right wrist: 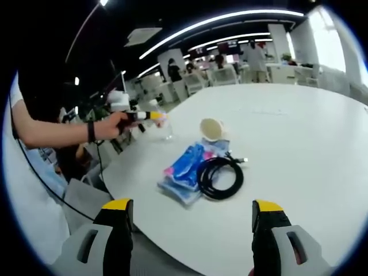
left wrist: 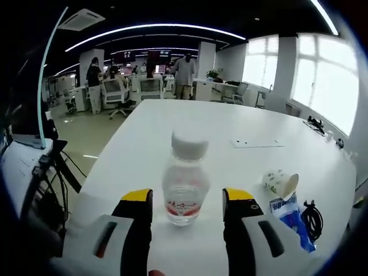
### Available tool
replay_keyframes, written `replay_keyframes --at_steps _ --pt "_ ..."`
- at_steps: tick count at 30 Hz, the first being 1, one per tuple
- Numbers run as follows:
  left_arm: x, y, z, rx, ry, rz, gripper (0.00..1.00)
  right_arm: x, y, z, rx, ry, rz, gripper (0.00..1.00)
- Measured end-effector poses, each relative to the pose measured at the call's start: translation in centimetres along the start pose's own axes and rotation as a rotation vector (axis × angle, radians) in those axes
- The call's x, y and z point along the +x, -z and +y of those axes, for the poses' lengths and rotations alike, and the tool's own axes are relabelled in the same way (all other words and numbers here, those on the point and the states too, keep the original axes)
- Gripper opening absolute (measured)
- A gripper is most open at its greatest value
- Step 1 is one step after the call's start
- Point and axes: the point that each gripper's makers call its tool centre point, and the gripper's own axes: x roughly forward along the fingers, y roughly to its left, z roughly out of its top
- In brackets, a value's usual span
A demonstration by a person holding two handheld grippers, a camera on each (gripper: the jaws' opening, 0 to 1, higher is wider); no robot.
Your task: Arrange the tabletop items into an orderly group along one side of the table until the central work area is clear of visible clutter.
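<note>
Left gripper view: your left gripper [left wrist: 187, 201] pointed across the white worktop [left wrist: 230, 123], its jaws apart with the clear water bottle [left wrist: 185, 179] standing upright between the yellow tips, a gap on either side. The bottle's white cap sat at 12 o'clock from the jaws. At 3 o'clock from the bottle lay a paper cup [left wrist: 280, 183] on its side, mouth turned toward the lower right, touching the blue packet [left wrist: 291, 214] just below it; a black coiled cable [left wrist: 312, 218] lay just beside the packet at the worktop's edge. A flat pale sheet [left wrist: 257, 142] lay farther out at 1 o'clock, well apart from the rest. People stood among office chairs beyond the far end.

Right gripper view: your right gripper [right wrist: 192, 221] hovered off the near edge of the worktop [right wrist: 299, 138], jaws wide apart and holding nothing. Here the packet [right wrist: 185, 171] appeared crumpled, blue with pink print, with the cable [right wrist: 221, 176] touching its right side and the cup [right wrist: 211, 129] at 12 o'clock from it, mouth facing you. At 10 o'clock, your bare forearm with a dark wristband reached in, the left gripper [right wrist: 154, 117] at the bottle [right wrist: 167, 130] near the worktop's edge; whether its tips touched the bottle could not be told.
</note>
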Motion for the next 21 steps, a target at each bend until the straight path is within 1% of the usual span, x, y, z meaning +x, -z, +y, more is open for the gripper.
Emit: replay_keyframes --at_steps 3,8,13,17,18,21 --pt "-0.7 0.4 -0.1 0.003 0.010 0.003 0.48 0.1 0.1 -0.1 -0.002 -0.004 -0.002 0.87" --pt "-2.7 1.1 -0.5 0.011 0.023 0.011 0.51 0.2 0.2 -0.1 -0.003 -0.010 -0.003 0.87" --pt "-3.6 2.0 -0.2 0.019 0.032 0.022 0.52 0.2 0.4 -0.1 -0.004 -0.014 -0.007 0.87" --pt "-4.7 2.8 -0.8 0.025 0.045 0.035 0.54 0.2 0.3 -0.1 -0.004 -0.015 -0.012 0.87" --pt "-5.4 3.2 -1.3 0.028 0.048 0.035 0.54 0.2 0.3 -0.1 -0.004 -0.014 -0.013 0.87" --pt "-6.1 3.5 -2.0 0.033 0.071 0.039 0.55 0.2 0.3 -0.2 -0.002 -0.013 -0.017 0.87"
